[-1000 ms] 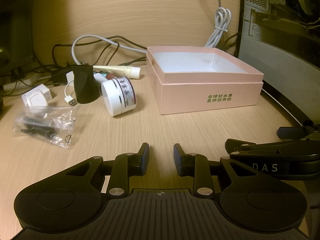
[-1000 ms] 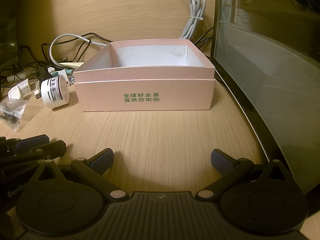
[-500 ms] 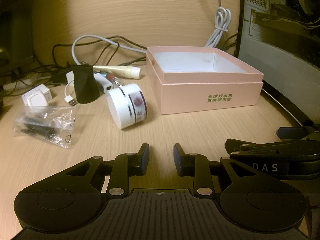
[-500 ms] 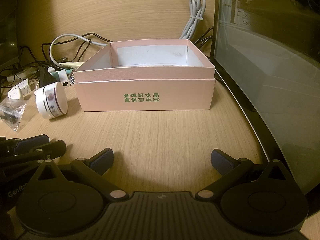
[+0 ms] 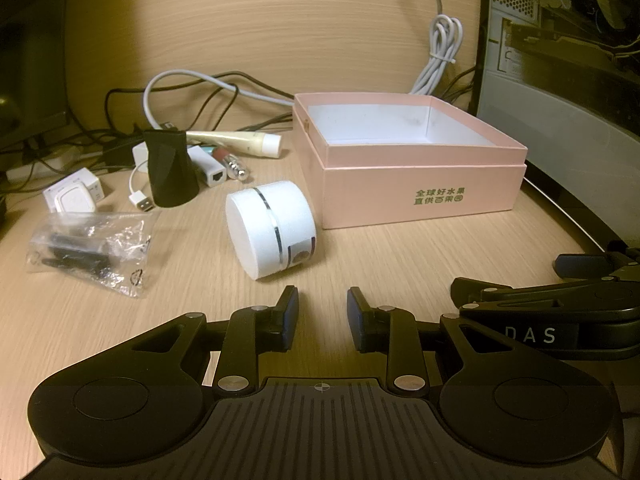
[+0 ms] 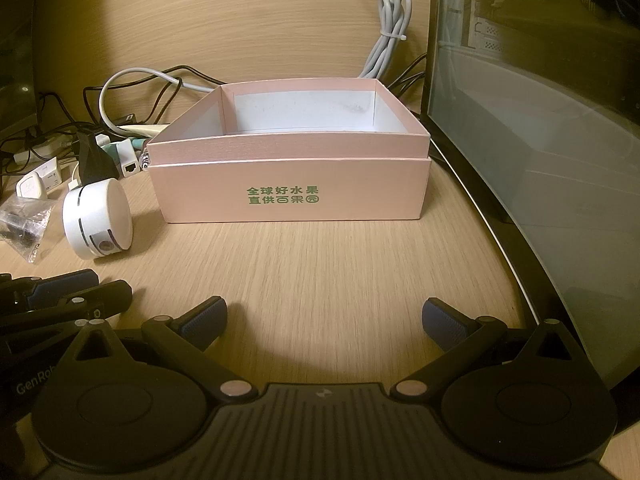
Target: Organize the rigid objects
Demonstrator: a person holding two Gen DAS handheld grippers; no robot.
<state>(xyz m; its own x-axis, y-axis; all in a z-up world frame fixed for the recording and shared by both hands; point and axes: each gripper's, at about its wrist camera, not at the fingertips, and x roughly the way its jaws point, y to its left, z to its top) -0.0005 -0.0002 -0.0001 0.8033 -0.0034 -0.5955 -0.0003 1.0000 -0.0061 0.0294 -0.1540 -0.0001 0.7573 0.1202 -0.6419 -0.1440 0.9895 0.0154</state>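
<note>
**Both grippers are waiting in front of the pink box, holding nothing**

The open pink cardboard box (image 5: pixel 416 184) with green printed characters is standing on the pale wooden desk (image 6: pixel 320 264), and its white inside is showing nothing in it. Just to the left of the box, the round white plastic jar (image 5: pixel 272 232) with a thin silver band is lying on its side, close to the box's front corner but not touching it. Farther left of the box, a black cone-shaped object (image 5: pixel 170 168) is standing upright, and a clear plastic bag of small black parts (image 5: pixel 88 248) is lying flat. Behind the jar, beside the box's left wall, a cream tube with a white cap (image 5: pixel 240 142) is lying among grey and black cables (image 5: pixel 192 92).

The left gripper (image 5: pixel 322 312) is hovering in front of the box with a narrow gap between its jaws and nothing between them. The right gripper (image 6: pixel 324 320) is facing the box's front wall with its jaws spread wide and nothing between them.
</note>
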